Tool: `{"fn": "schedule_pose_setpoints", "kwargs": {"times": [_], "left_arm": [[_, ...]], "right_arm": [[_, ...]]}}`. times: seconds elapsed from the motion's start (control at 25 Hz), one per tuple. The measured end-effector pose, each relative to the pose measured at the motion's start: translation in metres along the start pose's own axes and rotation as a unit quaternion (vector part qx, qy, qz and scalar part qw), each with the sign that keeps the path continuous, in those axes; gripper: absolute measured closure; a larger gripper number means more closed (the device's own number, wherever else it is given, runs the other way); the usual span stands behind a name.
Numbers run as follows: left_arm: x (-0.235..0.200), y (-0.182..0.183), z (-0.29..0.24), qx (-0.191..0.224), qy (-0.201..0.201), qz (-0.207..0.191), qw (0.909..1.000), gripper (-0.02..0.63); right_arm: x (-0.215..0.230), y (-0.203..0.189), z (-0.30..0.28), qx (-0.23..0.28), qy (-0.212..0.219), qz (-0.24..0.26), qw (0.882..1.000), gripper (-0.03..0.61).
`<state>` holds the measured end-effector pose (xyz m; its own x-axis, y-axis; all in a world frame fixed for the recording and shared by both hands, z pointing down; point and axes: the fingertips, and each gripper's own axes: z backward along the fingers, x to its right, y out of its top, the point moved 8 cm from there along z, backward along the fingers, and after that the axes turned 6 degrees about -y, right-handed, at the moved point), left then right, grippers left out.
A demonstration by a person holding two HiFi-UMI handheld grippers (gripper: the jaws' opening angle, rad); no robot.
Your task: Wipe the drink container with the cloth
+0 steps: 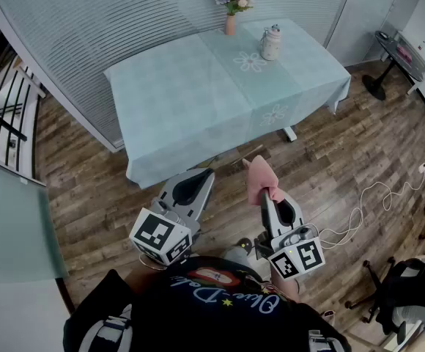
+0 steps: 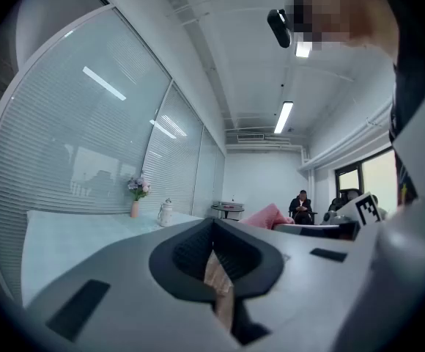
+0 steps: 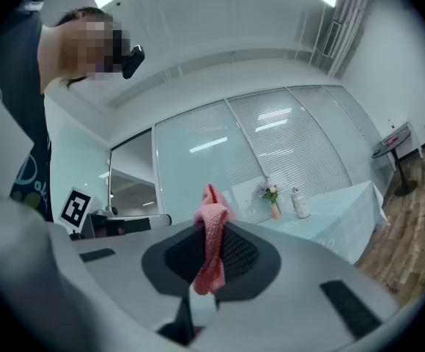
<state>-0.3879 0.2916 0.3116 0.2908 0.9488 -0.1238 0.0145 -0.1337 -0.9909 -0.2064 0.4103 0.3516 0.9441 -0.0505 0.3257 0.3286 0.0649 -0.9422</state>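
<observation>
The room had a wood floor (image 1: 359, 145) and a table (image 1: 198, 101) with a pale blue cover. The drink container (image 1: 271, 43) stood on the far part of the table, near a small vase of flowers (image 1: 231, 9). Both grippers were well back from the table, over the floor. The right gripper (image 1: 272, 196) had its fingers (image 3: 242, 255) squeezed on the pink cloth (image 1: 259, 176), which stuck up out of them. The left gripper (image 1: 200, 176) had its fingers (image 2: 187, 254) pressed together, it seemed, with nothing in them.

Right tool (image 3: 211, 259) clamped on pink cloth (image 3: 211, 233), table (image 3: 330, 218) beyond
</observation>
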Motion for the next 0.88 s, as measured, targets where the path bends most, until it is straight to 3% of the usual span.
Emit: {"fn": "schedule_pose_setpoints", "kwargs": {"times": [0.88], "left_arm": [[0.044, -0.003, -0.086, -0.005, -0.006, -0.019, 0.9998, 0.609]], "right_arm": [[0.093, 0.027, 0.033, 0.031, -0.015, -0.019, 0.999, 0.554]]}}
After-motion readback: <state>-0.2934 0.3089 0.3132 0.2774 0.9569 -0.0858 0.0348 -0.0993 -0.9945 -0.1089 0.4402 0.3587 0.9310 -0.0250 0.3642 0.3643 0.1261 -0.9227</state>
